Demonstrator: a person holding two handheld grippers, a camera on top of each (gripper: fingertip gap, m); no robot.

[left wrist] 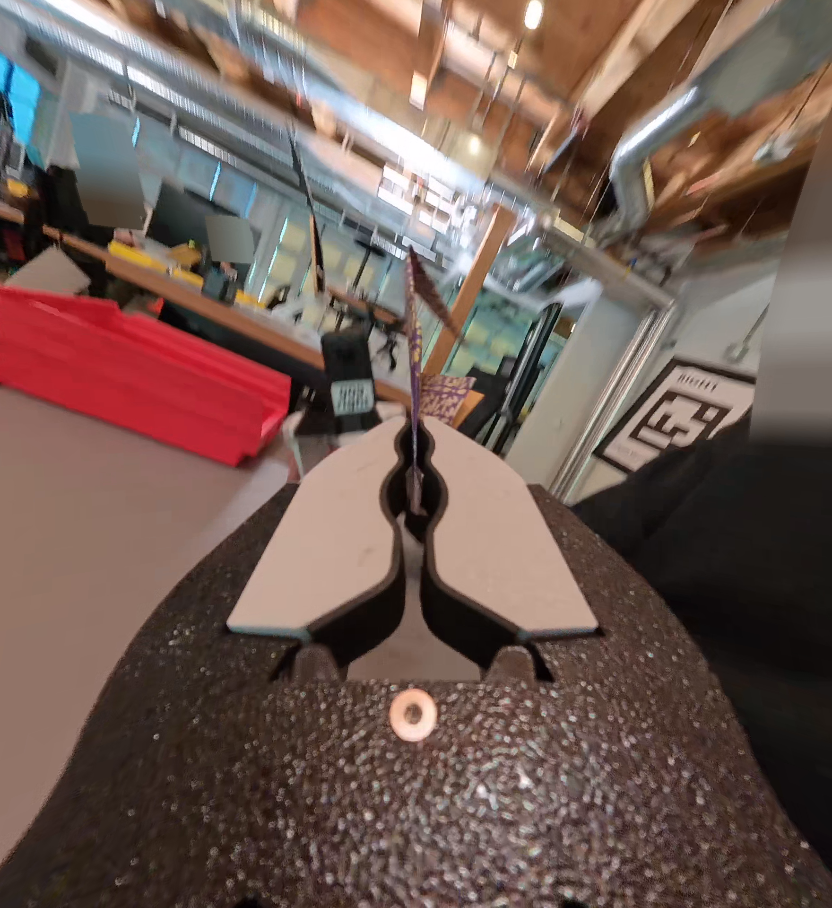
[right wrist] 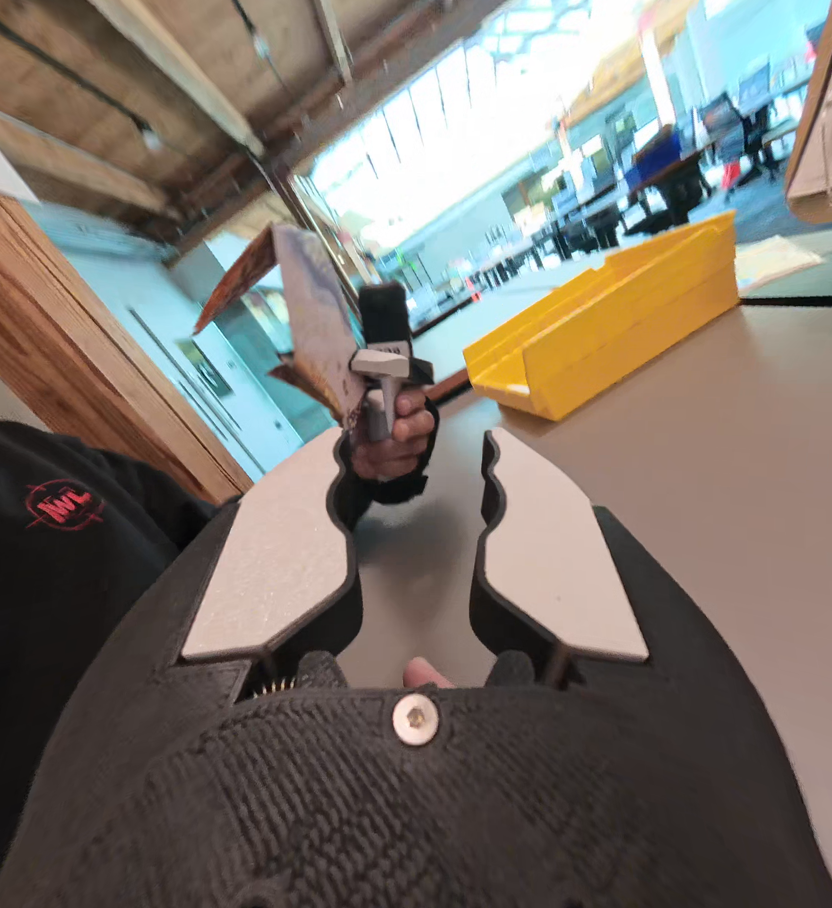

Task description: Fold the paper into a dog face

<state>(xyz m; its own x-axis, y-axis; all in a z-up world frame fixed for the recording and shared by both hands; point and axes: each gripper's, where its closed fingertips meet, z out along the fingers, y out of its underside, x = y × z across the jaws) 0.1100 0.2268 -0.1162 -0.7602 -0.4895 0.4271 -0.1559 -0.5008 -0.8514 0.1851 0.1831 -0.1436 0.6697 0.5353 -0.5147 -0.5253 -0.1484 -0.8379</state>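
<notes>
My left gripper (left wrist: 414, 435) is shut on the patterned paper (left wrist: 415, 344), which is purple and yellow and stands edge-on up from the fingertips, above the grey table (left wrist: 85, 491). In the right wrist view the left gripper (right wrist: 379, 388) shows farther off in a hand (right wrist: 404, 442). It holds the partly folded paper (right wrist: 316, 334), whose pale side faces me. My right gripper (right wrist: 413, 442) is open with nothing between its fingers, a short way in front of the left gripper. It also shows beyond the paper in the left wrist view (left wrist: 350, 383).
A red bin (left wrist: 129, 363) lies on the table at the left. A yellow bin (right wrist: 615, 324) lies on the table (right wrist: 699, 467) at the right. A wooden post (right wrist: 60, 334) and a person's dark clothing (right wrist: 36, 565) are at the left. The tips of one gripper are about 10 centimetres away from the tips of the other.
</notes>
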